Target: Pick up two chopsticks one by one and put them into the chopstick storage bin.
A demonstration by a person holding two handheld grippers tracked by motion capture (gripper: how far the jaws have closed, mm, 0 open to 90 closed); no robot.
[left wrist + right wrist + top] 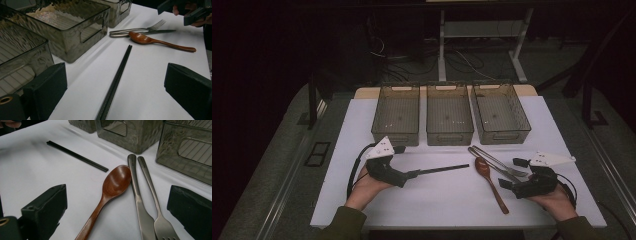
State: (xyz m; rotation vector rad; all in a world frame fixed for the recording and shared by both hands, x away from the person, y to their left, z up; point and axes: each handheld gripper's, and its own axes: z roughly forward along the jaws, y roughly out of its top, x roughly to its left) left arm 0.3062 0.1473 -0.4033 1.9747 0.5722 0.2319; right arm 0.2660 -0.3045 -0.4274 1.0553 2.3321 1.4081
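Observation:
A pair of black chopsticks [444,170] [117,75] [77,156] lies on the white table [437,200], pointing right. My left gripper [409,175] [117,83] is open at their near end, one jaw on each side, not touching them. A brown wooden spoon [491,182] [110,187] [155,41] lies right of centre beside a metal knife [138,195] and fork [497,162] [156,202] [150,27]. My right gripper [512,173] [115,205] stands open over the handles of these three, holding nothing.
Three empty translucent grey bins stand in a row at the back: left [395,137], middle [449,137] and right [504,136]. The table's front edge runs just ahead of the person's hands. Dark floor, cables and table legs lie beyond.

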